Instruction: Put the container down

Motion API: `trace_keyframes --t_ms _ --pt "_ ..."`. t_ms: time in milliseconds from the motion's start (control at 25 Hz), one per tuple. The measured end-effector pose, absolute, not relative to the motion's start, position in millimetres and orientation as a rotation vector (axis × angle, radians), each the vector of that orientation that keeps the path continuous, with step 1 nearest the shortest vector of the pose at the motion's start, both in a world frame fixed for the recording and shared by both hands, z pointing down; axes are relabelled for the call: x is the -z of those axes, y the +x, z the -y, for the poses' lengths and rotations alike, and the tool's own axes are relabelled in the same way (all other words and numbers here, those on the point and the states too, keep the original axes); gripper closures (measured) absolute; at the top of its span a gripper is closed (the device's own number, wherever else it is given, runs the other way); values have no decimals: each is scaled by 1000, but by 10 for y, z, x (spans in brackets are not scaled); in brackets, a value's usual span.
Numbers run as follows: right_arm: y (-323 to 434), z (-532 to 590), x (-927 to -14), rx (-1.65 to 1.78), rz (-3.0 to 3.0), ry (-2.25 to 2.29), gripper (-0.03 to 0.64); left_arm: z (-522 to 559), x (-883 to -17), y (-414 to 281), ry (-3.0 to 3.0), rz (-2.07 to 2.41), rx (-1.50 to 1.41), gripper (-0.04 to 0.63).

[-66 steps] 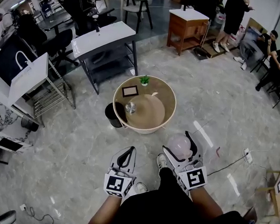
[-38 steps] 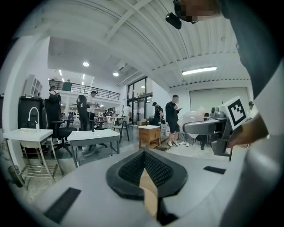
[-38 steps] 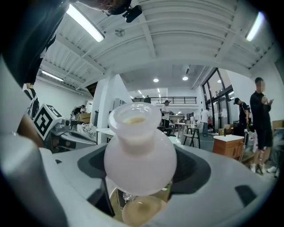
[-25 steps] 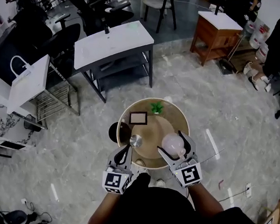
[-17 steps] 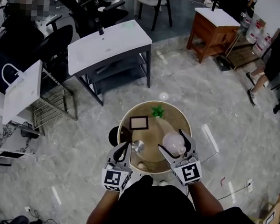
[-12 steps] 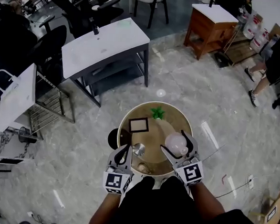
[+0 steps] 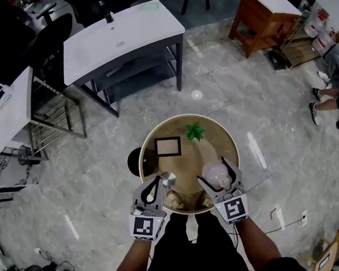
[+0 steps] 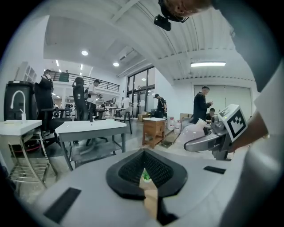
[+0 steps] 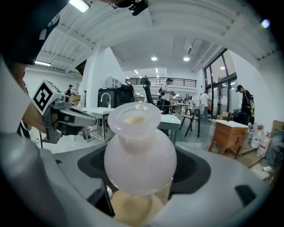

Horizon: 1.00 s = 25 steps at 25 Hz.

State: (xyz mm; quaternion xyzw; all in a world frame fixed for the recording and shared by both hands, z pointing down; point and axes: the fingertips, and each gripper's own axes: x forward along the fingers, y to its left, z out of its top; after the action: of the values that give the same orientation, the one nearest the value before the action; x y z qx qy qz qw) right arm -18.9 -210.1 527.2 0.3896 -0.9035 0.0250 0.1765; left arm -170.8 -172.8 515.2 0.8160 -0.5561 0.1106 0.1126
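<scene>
The left gripper [image 7: 154, 182] is closed and empty. The right gripper [image 7: 214, 174] clamps the frosted pale-pink bulbous glass container [image 9: 140, 153] above the near part of the round rimmed wooden table [image 7: 193, 116]. Hazard: the smooth glass may slip, and release near the rim may topple it. No legible writing is visible.

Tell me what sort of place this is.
Most likely an open-plan office or workshop hall, not a home. A white desk and a wooden cabinet stand on a polished stone floor. The left gripper view also shows a railed mezzanine and people standing about.
</scene>
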Motion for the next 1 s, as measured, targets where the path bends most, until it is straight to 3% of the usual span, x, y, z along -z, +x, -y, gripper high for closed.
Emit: trace_keyframes --t_ms 1000 --pt "126 2069 -8777 -338 2269 1030 215 1863 -7428 -1698 2172 1601 -458 603"
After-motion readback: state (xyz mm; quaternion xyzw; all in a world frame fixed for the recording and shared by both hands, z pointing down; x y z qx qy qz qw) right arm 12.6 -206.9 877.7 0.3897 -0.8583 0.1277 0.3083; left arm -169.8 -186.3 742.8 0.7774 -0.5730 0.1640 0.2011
